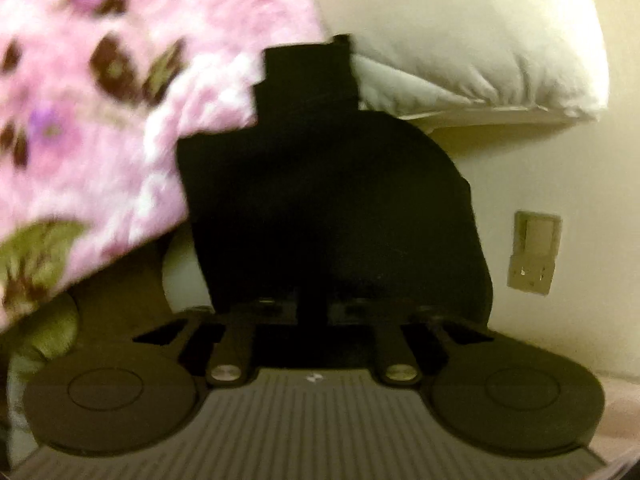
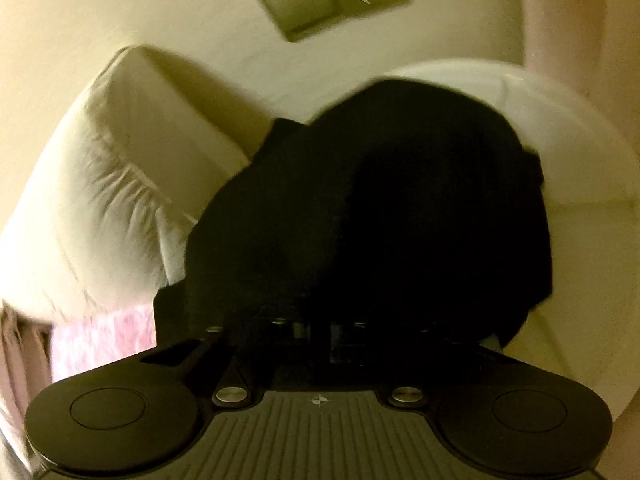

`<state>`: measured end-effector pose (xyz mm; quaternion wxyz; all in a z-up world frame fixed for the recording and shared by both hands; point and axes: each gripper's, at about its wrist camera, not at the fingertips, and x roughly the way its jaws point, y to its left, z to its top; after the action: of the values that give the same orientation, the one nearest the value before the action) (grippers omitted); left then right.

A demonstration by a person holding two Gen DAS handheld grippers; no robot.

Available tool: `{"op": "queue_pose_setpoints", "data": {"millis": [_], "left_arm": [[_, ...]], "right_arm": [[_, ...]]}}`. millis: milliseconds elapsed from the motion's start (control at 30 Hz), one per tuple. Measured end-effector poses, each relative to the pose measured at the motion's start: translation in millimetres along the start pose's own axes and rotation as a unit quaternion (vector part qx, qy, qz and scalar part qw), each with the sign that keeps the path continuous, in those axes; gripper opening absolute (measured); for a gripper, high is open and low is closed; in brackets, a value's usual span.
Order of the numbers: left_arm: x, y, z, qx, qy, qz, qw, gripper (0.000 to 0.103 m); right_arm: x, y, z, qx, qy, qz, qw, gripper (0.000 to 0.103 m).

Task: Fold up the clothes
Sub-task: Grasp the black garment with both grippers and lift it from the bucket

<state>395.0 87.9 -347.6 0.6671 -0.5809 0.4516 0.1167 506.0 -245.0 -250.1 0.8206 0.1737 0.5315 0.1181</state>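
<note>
Both wrist cams sit super close behind a black garment [image 1: 328, 200] that fills each view. They share the white pillow [image 1: 480, 40] and wall outlet [image 1: 534, 254] beyond.

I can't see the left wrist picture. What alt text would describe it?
A black garment hangs bunched in front of the left gripper, hiding its jaws. Behind it are a pink floral blanket, a white pillow and a cream wall with a switch plate.
</note>
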Motion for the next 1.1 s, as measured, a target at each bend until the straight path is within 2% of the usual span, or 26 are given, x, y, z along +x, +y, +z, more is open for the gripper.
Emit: {"op": "queue_pose_setpoints", "data": {"millis": [67, 133, 233, 300, 333, 400, 467, 567, 667, 733, 833, 867, 900, 1000, 1100], "left_arm": [[-8, 0, 0, 0.016, -0.003, -0.001, 0.9999, 0.003], [-12, 8, -2, 0.012, -0.005, -0.002, 0.9999, 0.000], [-6, 23, -7, -0.022, 0.002, 0.005, 0.9997, 0.000], [-2, 33, -9, -0.062, 0.001, -0.009, 0.9980, 0.001], [-1, 38, -10, -0.080, 0.000, -0.014, 0.9967, 0.003], [0, 48, -9, -0.103, -0.003, -0.010, 0.9947, 0.027], [-2, 62, -10, -0.131, -0.008, -0.014, 0.9912, 0.037], [-2, 82, -14, -0.181, -0.013, -0.012, 0.9834, 0.043], [6, 90, -16, -0.206, -0.012, -0.023, 0.9783, 0.044], [11, 86, -17, -0.206, -0.016, -0.041, 0.9775, 0.043], [19, 80, -18, -0.205, -0.023, -0.067, 0.9762, 0.028], [19, 77, -17, -0.197, -0.027, -0.071, 0.9774, 0.008], [17, 73, -15, -0.185, -0.029, -0.075, 0.9794, 0.006], [3, 55, -7, -0.127, -0.039, -0.072, 0.9885, 0.005], [-22, 37, -3, -0.085, -0.056, -0.094, 0.9904, 0.005]], "right_arm": [[-12, 15, -1, -0.053, -0.020, -0.001, 0.998, 0.003], [-23, 18, 2, -0.059, -0.031, 0.017, 0.998, 0.003], [-29, 17, 4, -0.061, -0.033, 0.029, 0.997, 0.003], [-24, 15, 5, -0.058, -0.022, 0.022, 0.998, 0.003], [-23, 15, 6, -0.051, -0.017, 0.020, 0.998, 0.003], [-21, 14, 4, -0.046, -0.017, 0.020, 0.999, 0.003], [-19, 14, 2, -0.044, -0.018, 0.020, 0.999, 0.004], [-20, 10, -3, -0.033, -0.016, 0.020, 0.999, 0.004], [-17, 5, -4, -0.015, -0.010, 0.023, 1.000, 0.007], [-15, 2, -5, -0.008, -0.009, 0.025, 1.000, 0.011], [-13, 1, -6, -0.007, -0.015, 0.031, 0.999, 0.011], [-13, 2, -6, -0.013, -0.017, 0.032, 0.999, 0.010], [-13, 3, -6, -0.019, -0.019, 0.033, 0.999, 0.004], [-26, 14, -3, -0.043, -0.043, 0.044, 0.997, 0.003], [-44, 28, 4, -0.053, -0.070, 0.068, 0.994, 0.003]]}}
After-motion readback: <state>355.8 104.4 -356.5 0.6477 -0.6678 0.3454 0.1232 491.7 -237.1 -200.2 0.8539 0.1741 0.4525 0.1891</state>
